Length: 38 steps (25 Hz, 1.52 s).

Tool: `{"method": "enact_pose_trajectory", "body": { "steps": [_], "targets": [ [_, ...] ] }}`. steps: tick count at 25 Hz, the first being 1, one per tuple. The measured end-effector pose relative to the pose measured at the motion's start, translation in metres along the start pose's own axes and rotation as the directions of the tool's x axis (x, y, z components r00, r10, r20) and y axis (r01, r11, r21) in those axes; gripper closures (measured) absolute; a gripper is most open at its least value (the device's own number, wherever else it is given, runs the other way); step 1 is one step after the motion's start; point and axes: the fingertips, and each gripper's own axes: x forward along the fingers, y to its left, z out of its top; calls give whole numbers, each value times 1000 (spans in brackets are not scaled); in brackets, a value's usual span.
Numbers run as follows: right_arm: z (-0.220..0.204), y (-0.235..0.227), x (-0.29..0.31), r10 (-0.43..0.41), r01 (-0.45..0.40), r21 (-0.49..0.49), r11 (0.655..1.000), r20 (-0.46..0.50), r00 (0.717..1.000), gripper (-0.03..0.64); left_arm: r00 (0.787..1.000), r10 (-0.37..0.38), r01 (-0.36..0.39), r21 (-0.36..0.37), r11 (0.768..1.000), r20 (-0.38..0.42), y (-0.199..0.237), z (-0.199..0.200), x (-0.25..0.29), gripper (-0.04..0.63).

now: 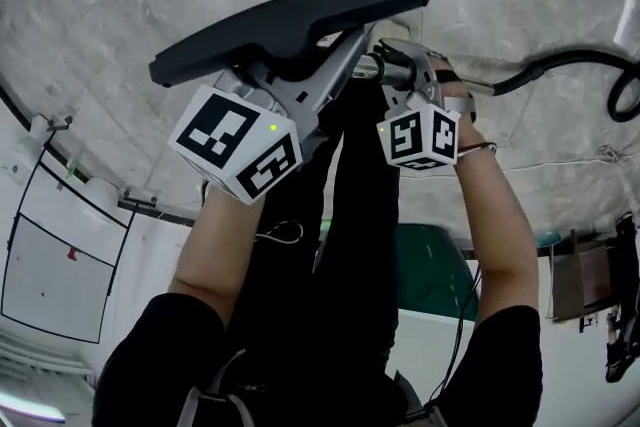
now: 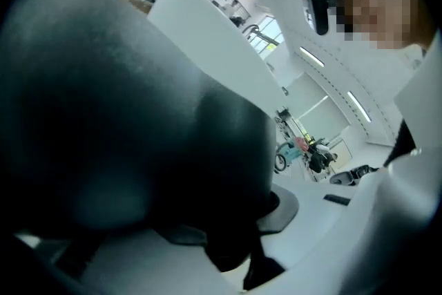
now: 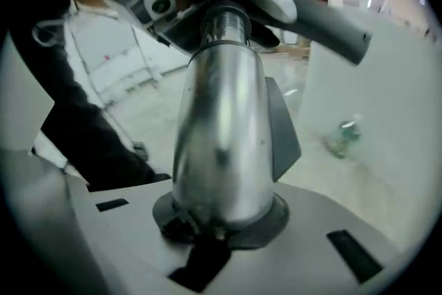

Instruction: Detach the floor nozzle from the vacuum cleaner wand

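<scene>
Both grippers are up on the vacuum, and the wand [image 3: 221, 135] is the thing to watch. The right gripper [image 1: 405, 75] is clamped on it: in the right gripper view the shiny tube stands between the jaws and runs straight away from the camera, up toward the joint. The left gripper [image 1: 315, 95] is just beside the wand, on its far-end side, and its view is filled by a dark rounded mass seated between the jaws. I read that as the neck of the floor nozzle [image 1: 300, 15], gripped.

In the head view the floor nozzle is a long dark bar lying crosswise at the end of the wand, its long axis roughly square to the tube. So each gripper has one side of the joint, and the left is the nearer one to the nozzle. By my reckoning the parting has to go along the wand's own axis, left pulling off and right holding firm. No gap shows at the joint, so it looks not yet detached.

A black hose [image 1: 570, 65] trails off from the wand on the right gripper's side. No container is in play; a greenish bottle [image 3: 343, 136] lies on the floor well apart from the wand, contents unreadable.
</scene>
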Motion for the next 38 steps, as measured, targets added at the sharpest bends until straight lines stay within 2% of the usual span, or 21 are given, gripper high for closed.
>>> {"method": "enact_pose_trajectory", "body": {
  "steps": [1,2,3,4,5,6,7,8,9,10,11,12,13,14,15,17,20,22,25,29,38],
  "targets": [
    [-7,14,-3,179,-179,8,984,5,984,555,1000,-30,30,5,1000,-6,-4,-5,3,460],
    [-12,28,-10,383,-383,23,923,-6,924,555,998,-65,65,-10,998,-2,-6,-6,5,462],
    [-14,40,-21,574,-573,48,818,-22,818,555,995,-103,103,-24,994,12,-7,-4,6,468],
    [-12,49,-35,723,-720,77,690,-29,690,555,990,-142,142,-18,990,27,-11,0,5,468],
    [-9,55,-48,814,-809,101,579,-23,580,555,984,-173,173,0,985,35,-16,3,3,468],
    [-5,57,-55,847,-840,115,530,-12,532,555,981,-189,189,12,982,34,-20,5,2,468],
    [-3,55,-53,823,-816,122,565,-4,569,560,982,-187,186,6,982,27,-20,5,3,468],
    [-2,47,-44,736,-730,121,673,-6,677,561,986,-166,167,-21,986,19,-16,5,5,468],
    [-5,33,-30,575,-570,106,815,-20,818,562,991,-131,132,-66,989,18,-8,7,6,468],
    [-12,15,-14,352,-349,66,935,-45,935,563,996,-83,87,-119,989,40,5,12,3,468],
    [-25,-3,-2,127,-127,0,992,-75,989,563,995,-24,40,-164,986,99,23,27,-8,468],
    [-47,-14,4,-27,18,-80,997,-113,993,563,980,43,-5,-192,981,194,48,53,-30,468],
    [-75,-15,4,-84,60,-151,987,-162,983,563,950,100,-42,-195,980,295,75,84,-58,468],
    [-103,-7,-2,-76,33,-193,981,-217,973,563,925,125,-68,-166,984,358,96,112,-82,468],
    [-124,1,-10,-49,-5,-200,980,-262,964,563,923,117,-82,-110,991,366,107,130,-96,468],
    [-140,2,-17,-13,-30,-144,989,-286,958,563,949,89,-87,-22,996,301,115,134,-96,468],
    [-118,0,-12,54,-60,-21,998,-210,976,563,963,126,-126,-16,992,239,115,101,-76,468],
    [-99,8,-10,97,-95,21,995,-171,980,563,971,126,-131,11,991,205,101,78,-61,468],
    [-76,-1,10,72,-76,-17,997,-172,982,563,980,111,-124,70,990,168,89,62,-39,468],
    [-72,1,19,64,-81,-86,993,-187,980,563,985,113,-122,64,990,132,80,46,-30,468],
    [-75,-9,29,52,-64,-55,996,-197,979,563,987,137,-142,59,988,87,92,32,-23,468]
  ]
}}
